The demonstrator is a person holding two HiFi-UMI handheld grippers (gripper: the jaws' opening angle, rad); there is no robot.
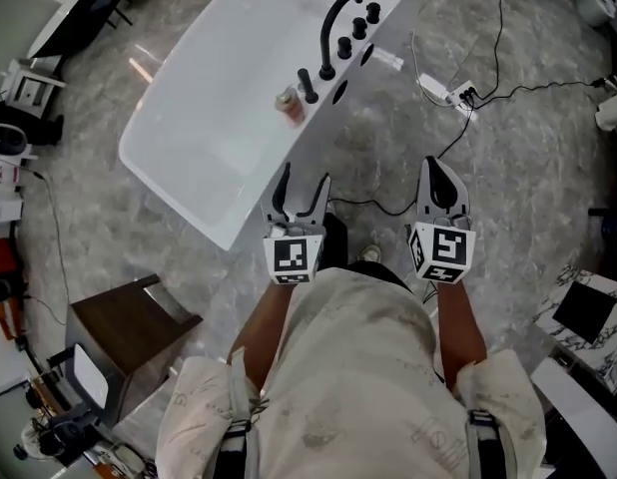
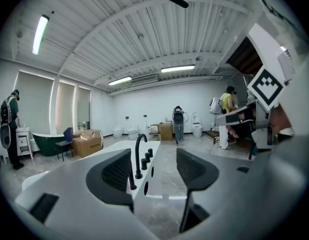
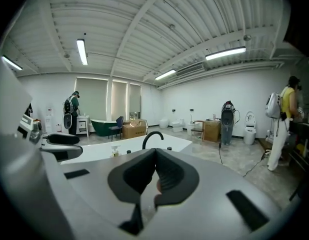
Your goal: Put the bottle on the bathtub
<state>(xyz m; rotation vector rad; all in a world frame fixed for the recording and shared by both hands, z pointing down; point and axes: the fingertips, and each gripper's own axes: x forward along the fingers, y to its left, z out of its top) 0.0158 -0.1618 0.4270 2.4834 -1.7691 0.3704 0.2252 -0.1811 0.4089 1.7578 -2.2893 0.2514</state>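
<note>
White and glossy, the bathtub (image 1: 209, 118) fills the upper left of the head view. The bottle (image 1: 289, 104) is already standing upright on its flat rim, along the edge that carries the fittings and just beside the short black knobs (image 1: 308, 86). So as things lie, the task looks done, or about to be run again.

It is a small bottle with a pinkish-brown body and a pale pump-style top, best seen in the right gripper view (image 3: 114, 151). We judge it light and stiff, probably smooth plastic, so a bit slippery and easy to tip on that narrow base. The place to take hold is round the body at mid-height, below the pump neck and not by the top.

The left hand-held gripper (image 1: 305, 176) hangs near the tub's near corner. Its ribbed dark pads (image 2: 117, 170) are spread wide, with only the tub edge and the arched black faucet (image 2: 138, 154) showing between them. The right hand-held gripper (image 1: 438, 180) sits over the grey marbled floor (image 1: 528, 148), its jaws pressed together with no clear object in them. That slick rim would call for a flat, square set-down.
</note>
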